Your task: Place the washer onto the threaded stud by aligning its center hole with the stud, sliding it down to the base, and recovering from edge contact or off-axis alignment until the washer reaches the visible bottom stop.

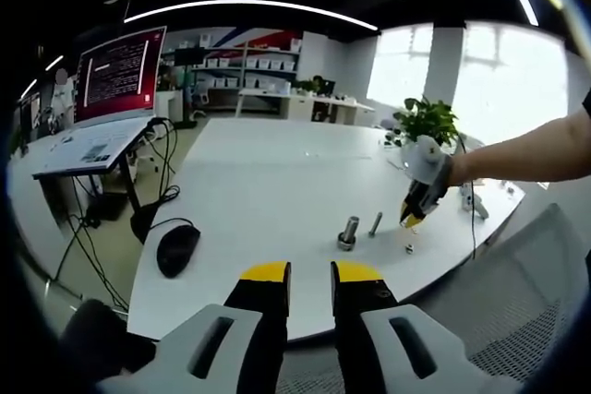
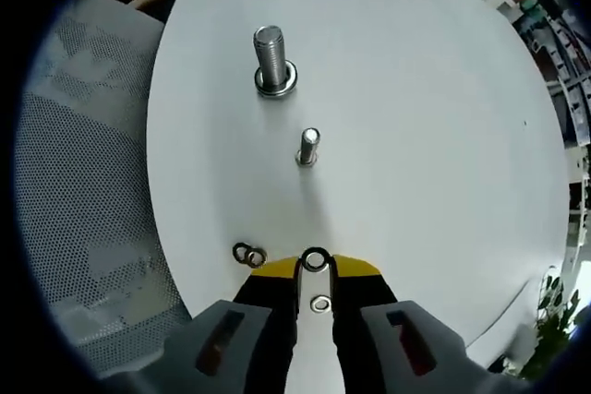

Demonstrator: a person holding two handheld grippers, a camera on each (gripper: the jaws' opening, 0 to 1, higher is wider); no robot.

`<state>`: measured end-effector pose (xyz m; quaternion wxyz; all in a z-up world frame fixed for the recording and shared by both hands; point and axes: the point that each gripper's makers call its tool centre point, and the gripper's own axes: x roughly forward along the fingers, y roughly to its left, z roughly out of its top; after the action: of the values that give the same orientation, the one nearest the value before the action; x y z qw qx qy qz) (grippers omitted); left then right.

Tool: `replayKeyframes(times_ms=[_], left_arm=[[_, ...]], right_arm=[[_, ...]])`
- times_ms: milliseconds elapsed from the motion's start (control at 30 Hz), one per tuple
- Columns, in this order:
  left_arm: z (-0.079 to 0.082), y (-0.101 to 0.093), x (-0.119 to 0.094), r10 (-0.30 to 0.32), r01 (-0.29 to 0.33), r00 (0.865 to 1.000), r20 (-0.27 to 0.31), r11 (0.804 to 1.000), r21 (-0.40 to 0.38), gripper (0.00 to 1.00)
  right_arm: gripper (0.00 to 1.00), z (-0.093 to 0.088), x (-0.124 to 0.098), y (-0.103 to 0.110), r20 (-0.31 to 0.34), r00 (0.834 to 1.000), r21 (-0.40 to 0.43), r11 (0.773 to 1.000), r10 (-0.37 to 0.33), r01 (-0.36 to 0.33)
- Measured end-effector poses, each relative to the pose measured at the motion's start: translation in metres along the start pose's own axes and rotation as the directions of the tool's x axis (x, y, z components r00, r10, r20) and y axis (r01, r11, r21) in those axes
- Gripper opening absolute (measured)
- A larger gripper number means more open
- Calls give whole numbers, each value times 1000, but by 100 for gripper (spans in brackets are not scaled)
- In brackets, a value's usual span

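In the right gripper view my right gripper (image 2: 315,263) is shut on a small steel washer (image 2: 315,259), pinched flat at the yellow fingertips. A second washer (image 2: 320,303) shows in the gap further back. Ahead on the white table (image 2: 434,136) a thin threaded stud (image 2: 308,147) stands upright. Beyond it is a thick stud (image 2: 269,54) with a washer around its base. Two loose washers (image 2: 249,254) lie just left of the jaws. In the left gripper view my left gripper (image 1: 311,274) is open and holds nothing, hanging off the table's near edge. The right gripper (image 1: 413,212) hovers right of both studs (image 1: 348,231).
A black mouse (image 1: 177,249) with its cable lies at the table's left corner. A monitor (image 1: 120,71) on a side desk stands far left, and a potted plant (image 1: 427,120) at the far right. A grey mesh chair (image 2: 83,182) borders the table edge.
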<state>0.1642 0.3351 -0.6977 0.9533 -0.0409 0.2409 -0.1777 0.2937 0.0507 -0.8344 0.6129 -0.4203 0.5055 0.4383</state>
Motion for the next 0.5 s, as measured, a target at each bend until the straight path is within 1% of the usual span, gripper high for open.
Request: replayKeyframes(times_ms=[67, 500], left_arm=[[0, 0, 0, 0, 0, 1000, 0, 1000, 0, 15], [2, 0, -1, 6, -6, 1000, 18, 1000, -9, 15]], right_arm=[[14, 7, -4, 1, 17, 1000, -4, 1000, 4, -4], [14, 47, -26, 2, 68, 997, -86, 996, 23, -17]])
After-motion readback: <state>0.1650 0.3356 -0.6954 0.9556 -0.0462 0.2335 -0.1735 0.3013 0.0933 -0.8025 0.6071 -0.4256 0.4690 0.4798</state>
